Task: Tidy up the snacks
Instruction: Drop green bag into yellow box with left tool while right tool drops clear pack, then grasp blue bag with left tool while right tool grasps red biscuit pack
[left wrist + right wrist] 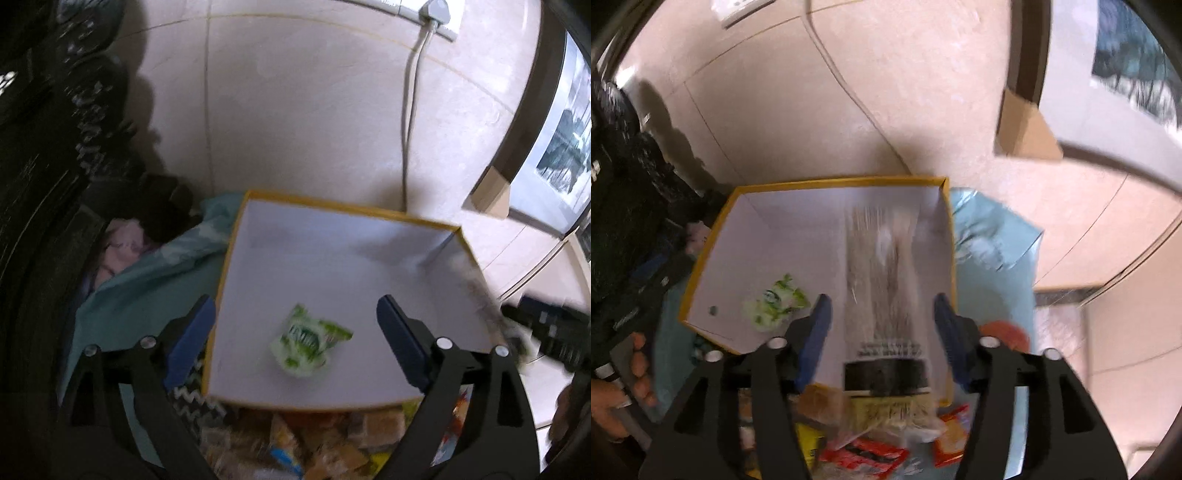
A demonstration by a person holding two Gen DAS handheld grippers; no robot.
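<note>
A shallow box (332,254) with a yellow rim and a white inside lies on a teal cloth (147,288). A green-and-white snack packet (306,341) lies in it, below and between the fingers of my left gripper (295,306), which stands wide open and holds nothing. In the right wrist view the same packet (775,299) sits at the box's (775,240) left side. My right gripper (882,301) is open over the box's right half. A blurred, streaked clear packet with a black band (886,373) lies between its fingers, clear of both pads.
A pile of mixed snack packets (314,443) (868,435) lies just in front of the box. A hand (613,387) holds the left gripper at the left edge. A cardboard piece (1027,129), a framed picture (561,147) and a white cable (408,129) are on the tiled floor.
</note>
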